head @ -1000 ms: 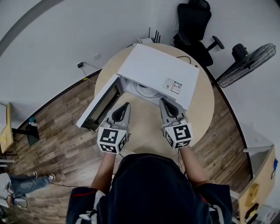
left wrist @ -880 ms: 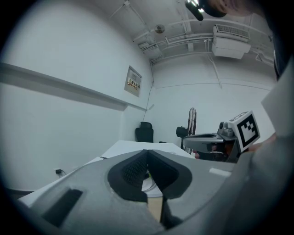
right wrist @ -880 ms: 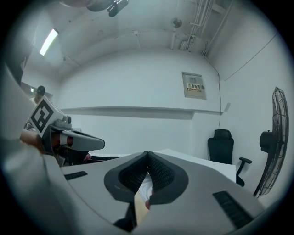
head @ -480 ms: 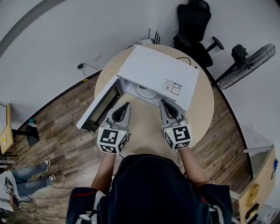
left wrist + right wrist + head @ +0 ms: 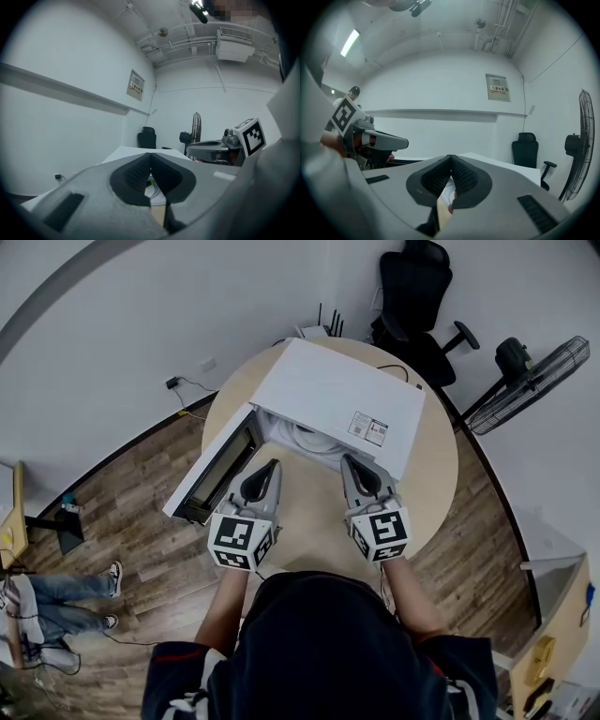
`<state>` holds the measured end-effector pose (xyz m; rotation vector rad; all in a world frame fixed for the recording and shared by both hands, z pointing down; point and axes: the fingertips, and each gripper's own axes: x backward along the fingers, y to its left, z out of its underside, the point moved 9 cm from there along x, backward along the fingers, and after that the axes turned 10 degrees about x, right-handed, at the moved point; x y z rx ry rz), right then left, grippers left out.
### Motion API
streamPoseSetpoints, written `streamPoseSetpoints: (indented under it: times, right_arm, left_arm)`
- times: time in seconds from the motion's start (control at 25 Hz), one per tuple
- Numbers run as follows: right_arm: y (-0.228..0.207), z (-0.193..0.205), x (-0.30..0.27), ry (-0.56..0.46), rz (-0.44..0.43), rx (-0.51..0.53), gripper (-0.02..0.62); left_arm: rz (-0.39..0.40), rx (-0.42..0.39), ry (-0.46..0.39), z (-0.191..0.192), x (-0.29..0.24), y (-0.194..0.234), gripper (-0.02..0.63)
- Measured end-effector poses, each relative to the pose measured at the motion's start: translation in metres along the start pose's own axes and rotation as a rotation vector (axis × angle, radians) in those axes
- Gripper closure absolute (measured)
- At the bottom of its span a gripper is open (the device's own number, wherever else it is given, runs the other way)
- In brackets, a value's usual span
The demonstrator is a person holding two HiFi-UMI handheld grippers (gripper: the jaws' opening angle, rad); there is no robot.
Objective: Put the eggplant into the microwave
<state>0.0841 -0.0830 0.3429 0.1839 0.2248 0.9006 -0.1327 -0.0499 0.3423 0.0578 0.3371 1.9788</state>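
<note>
A white microwave (image 5: pixel 337 399) stands on a round wooden table (image 5: pixel 433 474). Its door (image 5: pixel 211 470) is swung open to the left. A white turntable plate (image 5: pixel 305 437) shows inside the cavity. Both grippers are held level just in front of the opening, side by side. The left gripper (image 5: pixel 272 465) is shut with nothing between its pads, as the left gripper view (image 5: pixel 150 154) shows. The right gripper (image 5: pixel 347 460) is also shut and empty (image 5: pixel 450 157). I cannot make out an eggplant in the head view. Only a small green speck (image 5: pixel 152 183) on the plate shows past the left jaws.
A black office chair (image 5: pixel 412 287) and a standing fan (image 5: pixel 530 376) are behind the table at the right. A router (image 5: pixel 323 324) sits behind the microwave. A person's legs (image 5: pixel 47 601) are on the wooden floor at the far left.
Both grippers have stayed where they were, still shut. The person's legs at the lower left have shifted along the floor.
</note>
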Motion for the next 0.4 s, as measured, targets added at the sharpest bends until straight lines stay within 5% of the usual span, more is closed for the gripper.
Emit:
streamPoseSetpoints:
  times: [0.4]
  right_arm:
    - [-0.0014,-0.0015,0.0008,-0.005,-0.006,-0.007,0.584]
  left_arm:
    - [0.003,0.002,-0.009,-0.0026,-0.0009,-0.0035,0.589]
